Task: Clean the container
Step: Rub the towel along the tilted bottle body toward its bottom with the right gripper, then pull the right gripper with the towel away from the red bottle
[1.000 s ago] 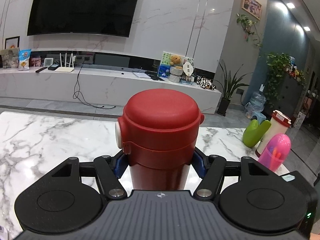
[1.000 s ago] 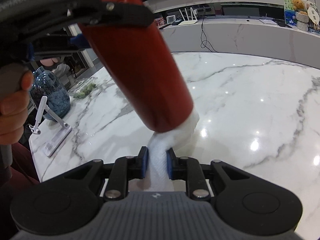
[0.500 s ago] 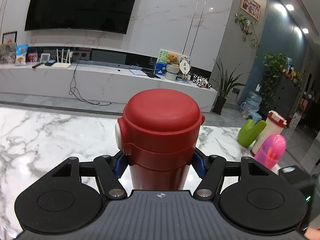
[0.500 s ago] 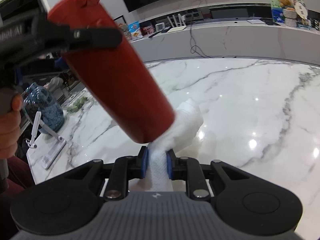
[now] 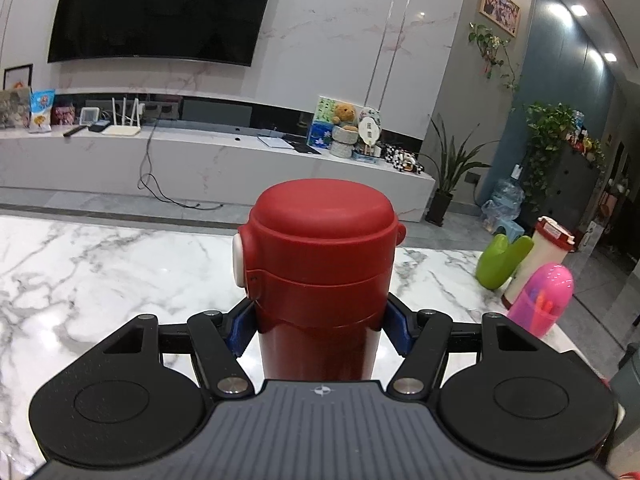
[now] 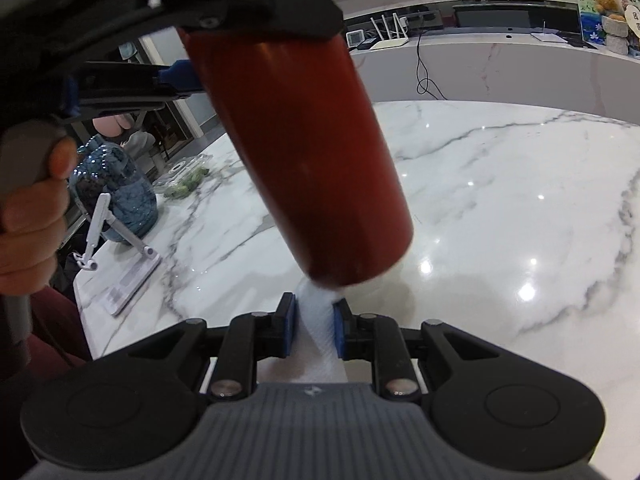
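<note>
We hold the flask [image 5: 320,280] off the table [image 6: 520,184], our left gripper [image 5: 320,322] clenched just below its lid, a blue pad pressing each side. In the right wrist view the flask [image 6: 304,152] hangs tilted, its base nearest the lens and low over the marble. Our right gripper [image 6: 315,326] is clamped on a folded paper towel [image 6: 316,320], which stands up between the pads and meets the underside of the flask's base.

What has changed is the towel's place against the flask. A second ago the wad showed on the far side of the base, bulging out to the right of it; half a second ago it lay longer along that side, with the flask seen further off and its lid in view. Now the flask fills the upper frame again, the lid is cut off by the frame edge, and almost all the towel is hidden beneath the base, with only the stem between the pads showing. The left wrist view has barely shifted: same lid, same grip, the room behind swung only slightly.

We read this as a wiping stroke worked around the bottom of the flask, the towel passing from its far side to its underside while the flask is kept steady. Both grips have held through it. The base looks like the part being cleaned just now; whether the wall and lid have been wiped, we cannot tell.
</note>
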The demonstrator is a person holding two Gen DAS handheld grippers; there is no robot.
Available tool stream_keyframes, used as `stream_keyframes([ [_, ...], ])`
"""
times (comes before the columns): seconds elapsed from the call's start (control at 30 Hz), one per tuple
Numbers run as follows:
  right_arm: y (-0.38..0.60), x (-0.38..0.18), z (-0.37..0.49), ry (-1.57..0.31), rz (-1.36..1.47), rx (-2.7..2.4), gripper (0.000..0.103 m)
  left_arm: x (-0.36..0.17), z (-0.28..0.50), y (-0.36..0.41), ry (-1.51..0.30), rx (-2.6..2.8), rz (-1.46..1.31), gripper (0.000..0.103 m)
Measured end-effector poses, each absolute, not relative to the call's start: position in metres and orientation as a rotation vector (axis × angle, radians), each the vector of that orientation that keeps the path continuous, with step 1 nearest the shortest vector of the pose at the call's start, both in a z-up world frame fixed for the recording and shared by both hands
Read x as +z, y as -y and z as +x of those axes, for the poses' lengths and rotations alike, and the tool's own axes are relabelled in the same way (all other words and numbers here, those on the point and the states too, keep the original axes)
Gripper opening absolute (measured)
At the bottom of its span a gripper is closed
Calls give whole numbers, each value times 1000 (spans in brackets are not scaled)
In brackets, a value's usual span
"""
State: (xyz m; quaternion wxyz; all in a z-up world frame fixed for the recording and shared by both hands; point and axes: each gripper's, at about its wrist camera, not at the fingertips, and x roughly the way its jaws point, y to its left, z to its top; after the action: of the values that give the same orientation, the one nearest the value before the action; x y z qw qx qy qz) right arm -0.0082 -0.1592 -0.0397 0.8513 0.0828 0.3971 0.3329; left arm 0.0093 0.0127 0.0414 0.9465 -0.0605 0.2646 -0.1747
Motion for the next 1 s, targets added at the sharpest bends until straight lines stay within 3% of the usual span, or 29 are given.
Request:
stream_keyframes([
  [0.33, 182, -29, -12, -858, 232, 672, 22, 40, 10, -13, -538, -293, -69, 62],
  [0.67, 222, -7, -2, -762, 348, 528, 22, 33, 18, -9, -556, -272, -59, 62],
  [1.0, 236, -22, 42, -756, 237, 338, 22, 17, 46, 10, -596, -279, -60, 62],
])
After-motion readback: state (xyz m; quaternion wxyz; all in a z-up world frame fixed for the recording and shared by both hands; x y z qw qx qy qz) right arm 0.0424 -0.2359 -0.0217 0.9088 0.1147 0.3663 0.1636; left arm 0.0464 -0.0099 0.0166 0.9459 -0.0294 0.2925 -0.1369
